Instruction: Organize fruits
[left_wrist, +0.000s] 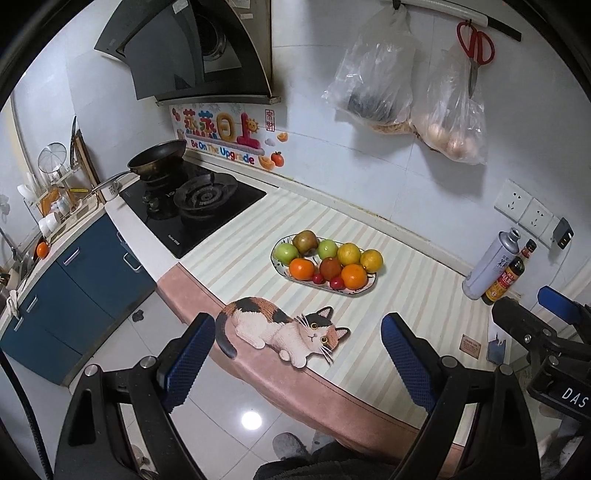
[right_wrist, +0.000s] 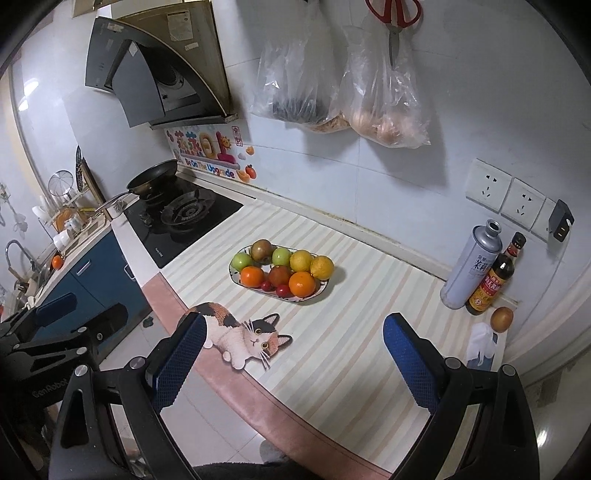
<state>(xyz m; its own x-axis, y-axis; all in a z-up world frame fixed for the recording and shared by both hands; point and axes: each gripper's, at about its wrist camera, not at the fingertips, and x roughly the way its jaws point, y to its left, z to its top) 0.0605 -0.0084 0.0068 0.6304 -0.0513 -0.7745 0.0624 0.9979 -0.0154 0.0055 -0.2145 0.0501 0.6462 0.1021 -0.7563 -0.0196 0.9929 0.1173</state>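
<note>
An oval patterned plate (left_wrist: 360, 291) (right_wrist: 236, 277) stands in the middle of the striped counter, filled with several fruits: green apples, a brown pear (left_wrist: 305, 240), yellow citrus, oranges (right_wrist: 302, 283) and small red tomatoes. A lone brown fruit (right_wrist: 501, 318) lies at the counter's right end by the bottles. My left gripper (left_wrist: 298, 356) hovers open over the counter's front edge, well short of the plate, nothing between its blue pads. My right gripper (right_wrist: 293, 356) is likewise open and empty, to the right of the left one, whose body shows at the left of the right wrist view.
A cat-shaped mat (left_wrist: 284, 330) lies at the counter's front edge. A gas hob (left_wrist: 192, 206) with a frying pan (left_wrist: 159, 157) is at the left. A spray can (right_wrist: 471, 264) and a sauce bottle (right_wrist: 495, 278) stand at the right; plastic bags (right_wrist: 306, 74) and scissors hang on the wall.
</note>
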